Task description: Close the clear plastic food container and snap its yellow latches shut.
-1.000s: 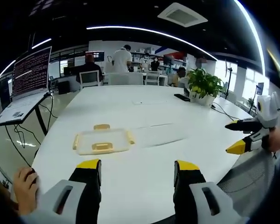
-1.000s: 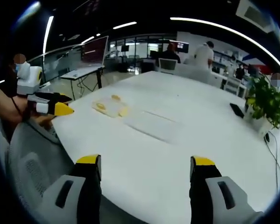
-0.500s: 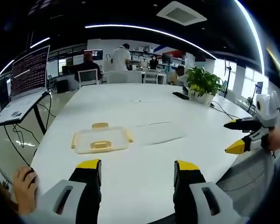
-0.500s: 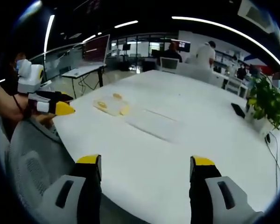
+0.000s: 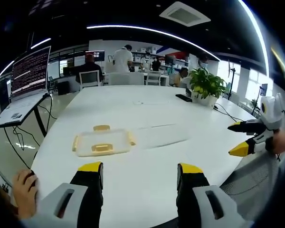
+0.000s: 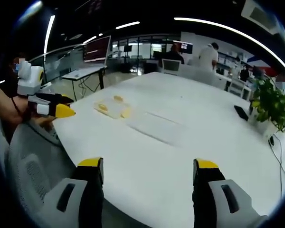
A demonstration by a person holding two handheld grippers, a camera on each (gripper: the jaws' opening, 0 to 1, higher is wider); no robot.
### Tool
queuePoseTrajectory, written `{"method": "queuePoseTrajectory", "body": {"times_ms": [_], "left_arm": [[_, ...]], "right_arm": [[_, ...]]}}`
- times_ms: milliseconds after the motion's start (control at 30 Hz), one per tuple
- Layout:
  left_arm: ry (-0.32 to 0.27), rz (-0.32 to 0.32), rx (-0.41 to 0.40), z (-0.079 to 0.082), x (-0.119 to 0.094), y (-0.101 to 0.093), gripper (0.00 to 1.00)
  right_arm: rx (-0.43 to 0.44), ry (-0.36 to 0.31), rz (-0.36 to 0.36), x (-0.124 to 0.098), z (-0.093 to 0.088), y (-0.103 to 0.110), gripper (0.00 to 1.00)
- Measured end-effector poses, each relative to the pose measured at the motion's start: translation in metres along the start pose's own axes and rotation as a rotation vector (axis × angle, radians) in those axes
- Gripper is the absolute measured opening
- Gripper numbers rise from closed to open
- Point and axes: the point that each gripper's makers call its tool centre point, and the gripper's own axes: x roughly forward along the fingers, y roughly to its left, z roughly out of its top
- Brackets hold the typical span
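Almost nothing changed from half a second ago: container sits a hair lower-left in the left gripper view, a camera drift only; both grippers held as before. Left gripper (image 5: pixel 139 170), black with yellow tips, jaws wide apart and empty, poised over the near edge of the large white table (image 5: pixel 147 109). Clear plastic food container with yellow latches (image 5: pixel 103 143) flat on the table at 11 o'clock from the left jaws, near but untouched; its clear flat lid (image 5: pixel 162 135) just beside it, at 1 o'clock. Right gripper (image 6: pixel 148 167), jaws likewise spread and holding nothing, at the table edge, well apart from the container (image 6: pixel 113 108) at 11 o'clock. Potted green plant (image 5: pixel 206 85) far off at 2 o'clock; open laptop (image 5: pixel 26 83) on a side stand at 10 o'clock.
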Motion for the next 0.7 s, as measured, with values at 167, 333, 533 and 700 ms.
{"method": "queuePoseTrajectory", "body": {"times_ms": [167, 333, 533, 700], "left_arm": [[-0.002, -0.001, -0.002, 0.0003, 0.0, 0.0001, 0.58], [0.002, -0.003, -0.001, -0.0004, 0.0006, -0.0005, 0.58], [0.006, -0.005, 0.002, -0.0012, 0.0012, -0.0006, 0.58], [0.012, -0.006, 0.002, -0.0022, 0.0014, -0.001, 0.58]], "right_arm": [[-0.004, 0.005, -0.001, 0.0003, -0.0006, -0.0001, 0.74], [-0.006, 0.009, -0.003, 0.0004, -0.0014, -0.0005, 0.74], [-0.005, 0.011, -0.008, 0.0005, -0.0019, -0.0015, 0.74], [-0.007, 0.018, -0.009, 0.0007, -0.0032, -0.0021, 0.74]]}}
